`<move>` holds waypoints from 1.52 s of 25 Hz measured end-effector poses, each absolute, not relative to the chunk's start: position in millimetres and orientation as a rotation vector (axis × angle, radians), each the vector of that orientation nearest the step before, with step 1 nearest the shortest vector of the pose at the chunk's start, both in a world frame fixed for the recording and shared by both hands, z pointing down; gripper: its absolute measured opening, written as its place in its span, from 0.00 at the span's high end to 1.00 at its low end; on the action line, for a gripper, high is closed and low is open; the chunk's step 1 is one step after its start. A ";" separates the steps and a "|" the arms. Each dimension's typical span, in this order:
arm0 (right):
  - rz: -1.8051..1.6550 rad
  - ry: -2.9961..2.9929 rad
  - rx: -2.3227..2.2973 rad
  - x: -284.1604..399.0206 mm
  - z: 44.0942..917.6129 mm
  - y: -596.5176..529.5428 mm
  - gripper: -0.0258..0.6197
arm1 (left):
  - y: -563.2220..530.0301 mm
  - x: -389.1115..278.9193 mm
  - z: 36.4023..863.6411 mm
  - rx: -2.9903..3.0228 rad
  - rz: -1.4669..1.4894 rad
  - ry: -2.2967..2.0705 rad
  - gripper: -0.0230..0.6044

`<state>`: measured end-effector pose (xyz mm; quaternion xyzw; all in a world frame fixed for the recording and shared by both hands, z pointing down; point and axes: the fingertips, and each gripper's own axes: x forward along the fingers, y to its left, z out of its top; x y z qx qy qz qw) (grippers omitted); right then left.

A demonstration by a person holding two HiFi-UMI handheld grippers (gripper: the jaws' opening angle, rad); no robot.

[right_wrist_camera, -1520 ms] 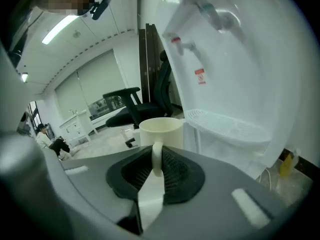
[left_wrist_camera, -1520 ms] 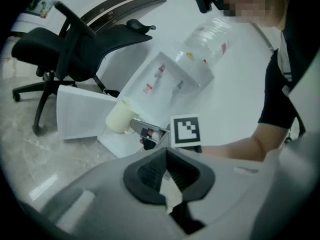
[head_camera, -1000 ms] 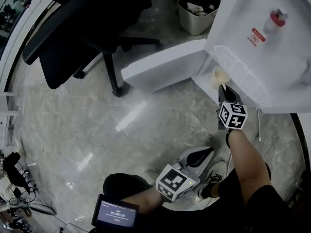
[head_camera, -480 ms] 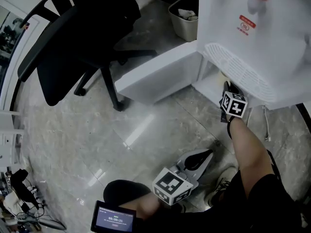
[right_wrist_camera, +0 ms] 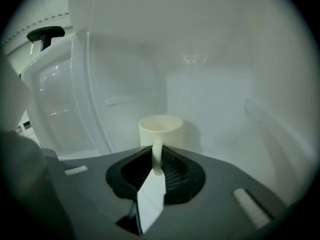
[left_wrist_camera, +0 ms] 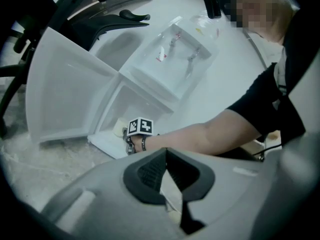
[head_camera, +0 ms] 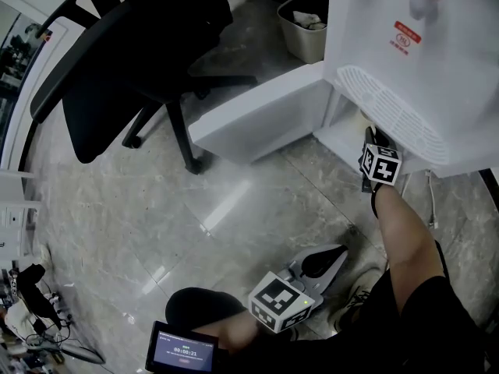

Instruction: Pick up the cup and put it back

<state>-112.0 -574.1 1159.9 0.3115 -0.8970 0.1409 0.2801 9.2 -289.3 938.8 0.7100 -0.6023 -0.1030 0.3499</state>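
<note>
Drawing your right tool (right_wrist_camera: 156, 159) straight back, jaws just opened round the cup (right_wrist_camera: 160, 130) handle, avoids tipping it.

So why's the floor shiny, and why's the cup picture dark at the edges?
Head view: light glares off the polished floor. Right gripper view: the wide lens darkens the corners and bends lines around the cup.
</note>
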 end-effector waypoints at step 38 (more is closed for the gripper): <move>0.428 -2.250 0.336 8.5 836.8 -344.0 0.90 | -194.0 88.6 723.9 1.502 -0.505 -1.494 0.96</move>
